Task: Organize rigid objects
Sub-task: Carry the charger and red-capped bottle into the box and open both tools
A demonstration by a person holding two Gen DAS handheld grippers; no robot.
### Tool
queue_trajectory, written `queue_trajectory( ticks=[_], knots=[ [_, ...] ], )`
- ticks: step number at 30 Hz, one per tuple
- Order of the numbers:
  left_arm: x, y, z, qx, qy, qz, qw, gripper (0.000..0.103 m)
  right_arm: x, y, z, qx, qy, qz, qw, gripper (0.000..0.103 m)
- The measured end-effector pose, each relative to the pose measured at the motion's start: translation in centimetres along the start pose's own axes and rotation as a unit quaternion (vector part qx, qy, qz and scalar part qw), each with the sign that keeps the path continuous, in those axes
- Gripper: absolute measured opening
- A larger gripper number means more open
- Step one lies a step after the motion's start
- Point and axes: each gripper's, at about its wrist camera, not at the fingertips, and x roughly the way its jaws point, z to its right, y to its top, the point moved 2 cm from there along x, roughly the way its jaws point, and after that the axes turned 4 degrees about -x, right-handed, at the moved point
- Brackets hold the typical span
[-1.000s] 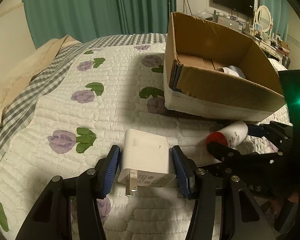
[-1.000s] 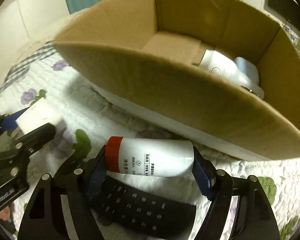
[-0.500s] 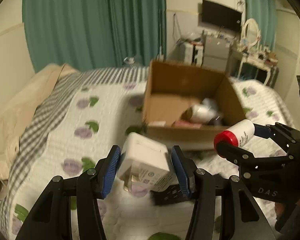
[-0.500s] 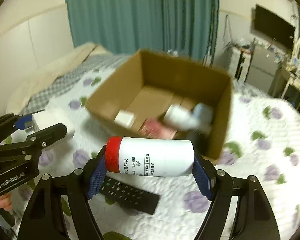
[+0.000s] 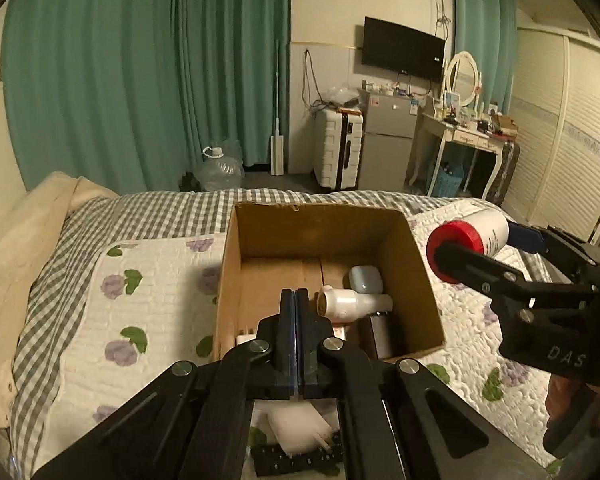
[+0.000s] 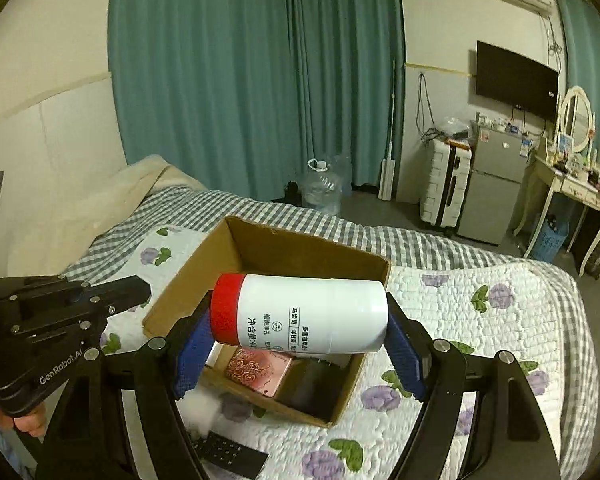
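Note:
My left gripper is shut with its pads together and holds nothing, raised over the near side of the open cardboard box. The white charger lies below it on the quilt, partly on the black remote. My right gripper is shut on the white bottle with a red cap, held sideways above the box. The box holds a white bottle, a pale case and a pink item.
The bed has a floral quilt and a grey checked sheet. The remote shows near the box's front. Green curtains, a water jug, a suitcase, a fridge and a dressing table stand beyond the bed.
Both grippers rose high above the bed. My left gripper lost the white charger, which now lies on the quilt by the remote, and its jaws closed. The right still holds the bottle.

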Motion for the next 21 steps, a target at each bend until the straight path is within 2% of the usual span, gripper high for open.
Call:
queue_trajectory(
  ticks=[4, 12, 17, 18, 20, 21],
  knots=[
    [2.6, 1.0, 0.3, 0.004, -0.006, -0.014, 0.9999, 0.001, 2.9, 0.5, 1.0, -0.005, 0.001, -0.018, 1.0, 0.076],
    [9.2, 0.3, 0.4, 0.024, 0.019, -0.055, 0.998, 0.001, 11.3, 0.3, 2.7, -0.021, 0.004, -0.067, 0.998, 0.076],
    [10.7, -0.9, 1.0, 0.054, 0.018, -0.059, 0.9966, 0.004, 12.6, -0.7, 3.7, -0.009, 0.007, -0.07, 0.997, 0.077],
    [10.7, -1.1, 1.0, 0.058, 0.02, -0.057, 0.9965, 0.01, 12.2, -0.6, 3.6, -0.011, 0.008, -0.067, 0.998, 0.078],
    [10.1, -1.3, 1.1, 0.059, 0.025, -0.05, 0.9967, 0.034, 10.8, -0.4, 3.7, -0.013, -0.013, -0.048, 0.999, 0.09],
    [9.5, -1.4, 1.1, 0.058, 0.027, -0.039, 0.9972, 0.057, 10.0, -0.3, 3.7, -0.013, -0.021, -0.038, 0.999, 0.091]
  ],
)
